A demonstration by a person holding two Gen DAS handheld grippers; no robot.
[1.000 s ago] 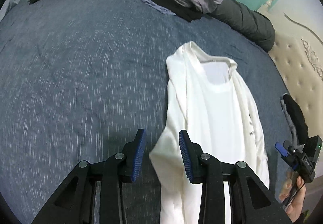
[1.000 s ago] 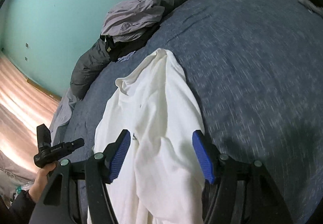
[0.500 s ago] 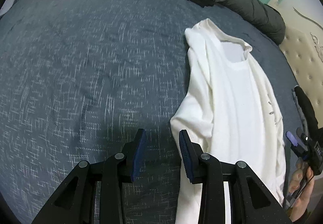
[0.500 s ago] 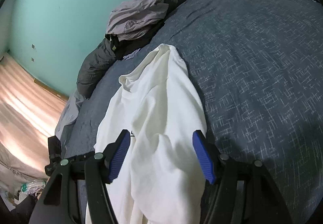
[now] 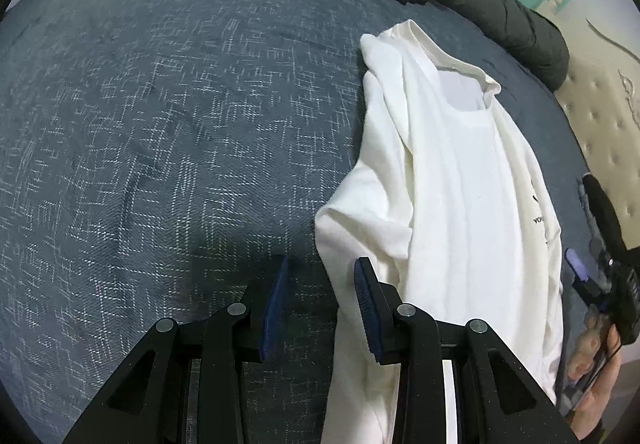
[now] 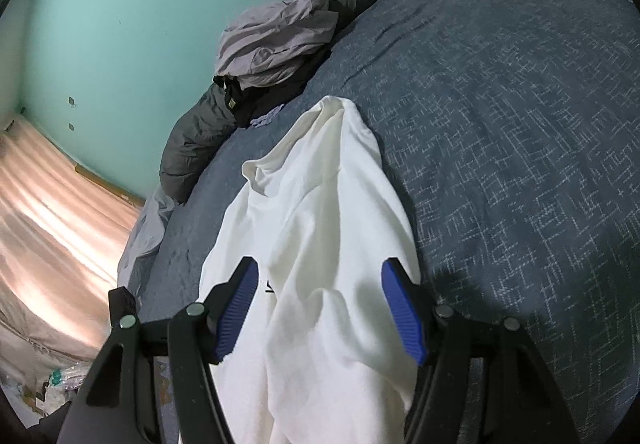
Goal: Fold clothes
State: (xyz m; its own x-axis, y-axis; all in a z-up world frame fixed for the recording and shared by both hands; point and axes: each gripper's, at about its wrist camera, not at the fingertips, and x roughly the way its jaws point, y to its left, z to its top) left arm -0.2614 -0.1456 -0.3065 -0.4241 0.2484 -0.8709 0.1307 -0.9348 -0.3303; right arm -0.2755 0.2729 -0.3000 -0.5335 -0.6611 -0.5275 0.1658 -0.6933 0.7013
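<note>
Left wrist view: white shirt [image 5: 460, 184] on a blue bedspread [image 5: 160, 124], black print cut off, reading only "YOU"; left gripper [image 5: 320, 300] and right gripper [image 6: 320, 308] both gape, holding nothing.

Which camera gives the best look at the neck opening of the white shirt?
The left wrist view. There the white shirt lies with its collar open toward the camera, showing the inside of the back. The right wrist view shows the collar side-on, only as a folded rim.
</note>
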